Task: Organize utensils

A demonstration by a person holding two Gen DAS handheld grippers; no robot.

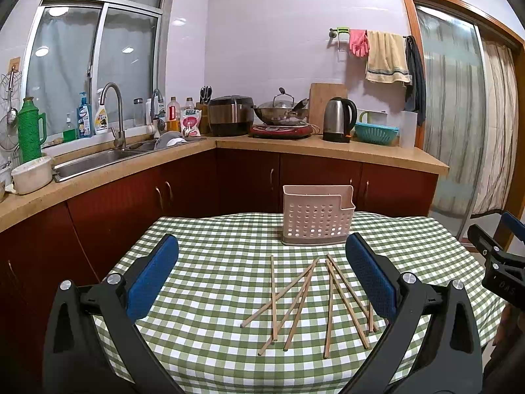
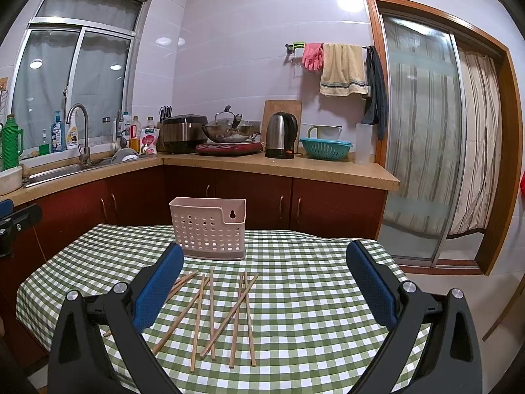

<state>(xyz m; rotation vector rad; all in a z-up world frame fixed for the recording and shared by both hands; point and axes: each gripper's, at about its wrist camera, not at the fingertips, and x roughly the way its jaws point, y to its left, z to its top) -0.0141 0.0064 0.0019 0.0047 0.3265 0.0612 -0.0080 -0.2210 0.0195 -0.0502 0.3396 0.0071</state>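
Observation:
Several wooden chopsticks lie scattered and crossed on a table with a green checked cloth. Behind them a pale pink perforated utensil holder stands upright at the table's far edge. My left gripper hovers open above the chopsticks with nothing between its blue pads. The right gripper is also open and empty, held above the cloth just right of the chopsticks. Its black frame shows at the right edge of the left wrist view.
A kitchen counter with red cabinets runs behind the table, carrying a sink, rice cooker, wok, kettle and teal colander. A sliding glass door stands at the right. Bare cloth lies right of the chopsticks.

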